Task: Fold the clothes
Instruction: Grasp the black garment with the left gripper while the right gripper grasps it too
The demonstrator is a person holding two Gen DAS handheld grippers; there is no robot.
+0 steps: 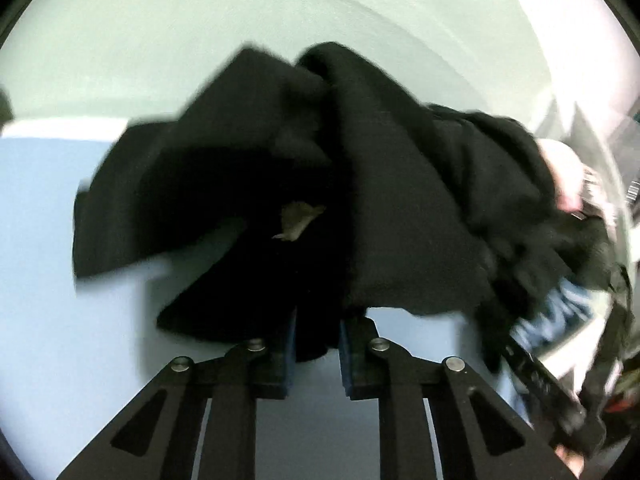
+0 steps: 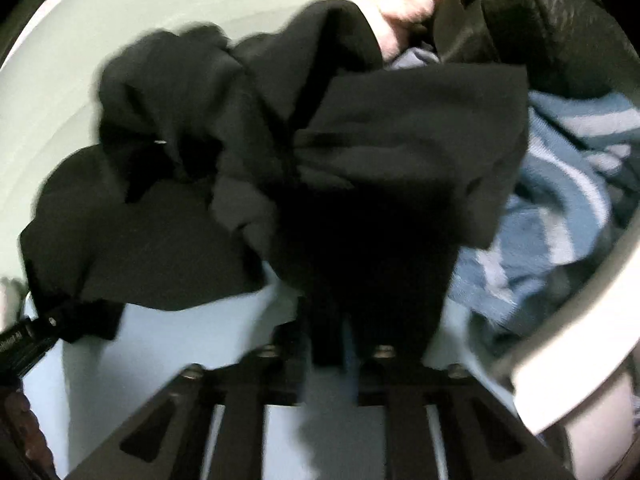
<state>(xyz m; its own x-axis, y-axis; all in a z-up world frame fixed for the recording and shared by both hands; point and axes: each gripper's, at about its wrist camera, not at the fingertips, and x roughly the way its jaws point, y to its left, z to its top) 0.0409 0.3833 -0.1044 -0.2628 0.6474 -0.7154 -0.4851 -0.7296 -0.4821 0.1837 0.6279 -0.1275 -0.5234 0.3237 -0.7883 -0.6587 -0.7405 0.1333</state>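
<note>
Your left gripper (image 1: 318,336) pinches a narrow fold of the black garment (image 1: 304,168), your right gripper (image 2: 328,340) a thicker bunch; it hangs crumpled above the table (image 1: 48,208). Bunched layers may slip, or snag the striped clothes (image 2: 560,216) alongside

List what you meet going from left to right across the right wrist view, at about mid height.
Pale green surface → black garment, bunched and hanging over the right gripper → blue and white striped cloth → white rim at the right edge.
</note>
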